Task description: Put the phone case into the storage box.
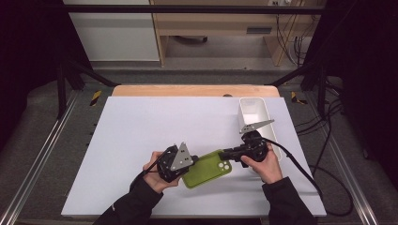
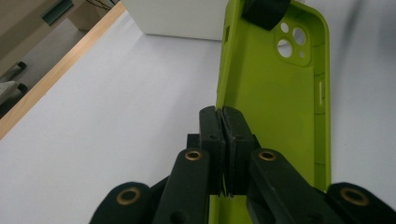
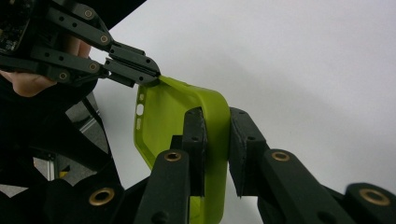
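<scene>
Left tool (image 2: 223,140) clamped on near edge of green phone case (image 2: 275,88); right tool (image 2: 262,11) grips far end; white bench (image 2: 116,107) beneath.

No legible text, label, brand, number or sign appears in any view. The lime-green soft phone case (image 2: 275,98) carries no readable marking on its inner face or rim. The white rectangular plastic bin (image 1: 256,115) and the white table sheet (image 1: 155,126) are unprinted. The yellow-and-black hazard-striped tape patches (image 1: 95,97) on the floor bear stripes alone, without characters.
</scene>
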